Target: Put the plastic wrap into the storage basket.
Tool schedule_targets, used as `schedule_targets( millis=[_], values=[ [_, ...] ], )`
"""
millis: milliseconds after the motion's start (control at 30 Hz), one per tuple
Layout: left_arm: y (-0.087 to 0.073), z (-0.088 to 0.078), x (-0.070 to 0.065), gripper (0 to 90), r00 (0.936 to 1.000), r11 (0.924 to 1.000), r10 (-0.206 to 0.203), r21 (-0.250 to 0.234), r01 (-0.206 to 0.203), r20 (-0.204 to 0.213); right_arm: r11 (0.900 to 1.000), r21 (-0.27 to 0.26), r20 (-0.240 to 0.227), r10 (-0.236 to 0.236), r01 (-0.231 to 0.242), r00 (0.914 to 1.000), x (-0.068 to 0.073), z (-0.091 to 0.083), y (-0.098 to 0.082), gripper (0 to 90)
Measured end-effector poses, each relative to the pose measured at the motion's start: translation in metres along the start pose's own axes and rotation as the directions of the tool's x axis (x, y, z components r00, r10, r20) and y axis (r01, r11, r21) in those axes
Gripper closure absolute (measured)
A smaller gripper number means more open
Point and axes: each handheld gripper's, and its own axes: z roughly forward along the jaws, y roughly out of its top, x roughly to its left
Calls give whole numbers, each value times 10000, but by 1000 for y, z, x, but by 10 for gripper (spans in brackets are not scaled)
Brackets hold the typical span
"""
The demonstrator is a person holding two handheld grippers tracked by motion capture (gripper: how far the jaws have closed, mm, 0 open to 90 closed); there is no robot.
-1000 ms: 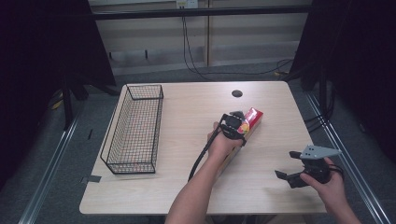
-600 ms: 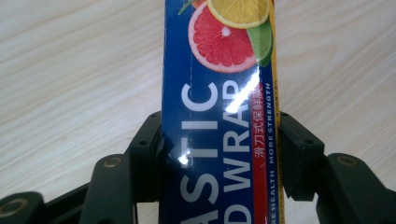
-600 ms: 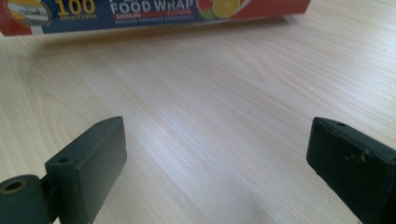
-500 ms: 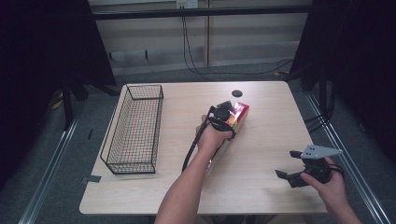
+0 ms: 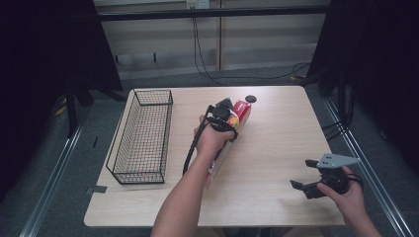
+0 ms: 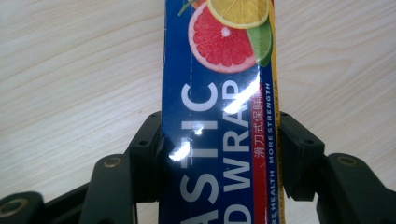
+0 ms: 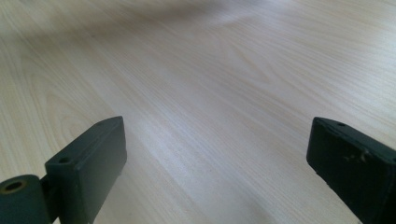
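The left gripper (image 5: pixel 225 114) holds a long box (image 6: pixel 219 116) of plastic wrap, its jaws pressed on the two narrow sides. In the high view the box (image 5: pixel 241 109) is over the middle of the bench (image 5: pixel 276 148), lifted at the far end and slanting down toward the person, with the lower part hidden behind the hand and forearm. I cannot tell if the low end touches the bench. The wire basket (image 5: pixel 143 136) stands to the left, apart from the box. The right gripper (image 5: pixel 316 177) rests near the right front corner of the bench with its jaws wide and nothing between them.

The main risk, I think, is that the box turns in the grip. It is long and the gripper takes it at only one place, so the weight of the free end can swing it down. The surface is glossy, so it may also slide out between the pads. If the goal is the basket, the long box can catch on the rim when it comes in at an angle, and it can push the light basket away. A hard squeeze can also dent the cardboard. The trailing cable (image 5: pixel 190 150) hangs beside the forearm and may drag on the box.
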Motion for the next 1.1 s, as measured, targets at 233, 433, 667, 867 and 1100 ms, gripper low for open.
schedule_targets(
  millis=[233, 433, 667, 867, 1100],
  values=[
    [0, -10, 8, 434, 9996, 9996, -291, -20, 291, -46, 10000, -28, -39, 0, -1, 10000, 0, 1, 0, 47],
    [0, -17, 17, 433, 9984, 9985, -547, 55, 548, -142, 10000, -1, 0, -24, 24, 10000, 0, 1, 0, 48],
    [-2, -26, 23, 433, 9973, 9976, -691, -6, 691, -241, 10000, -33, 2, -45, 45, 10000, 0, 1, 1, 47],
    [-2, -33, 30, 433, 9969, 9971, -755, -105, 753, -231, 10000, -23, -78, -69, 69, 9999, 1, 1, 1, 48],
    [-4, -42, 38, 432, 9948, 9953, -964, -113, 961, -332, 10000, -31, -45, -65, 65, 10000, 1, 1, 1, 48]
  ],
)
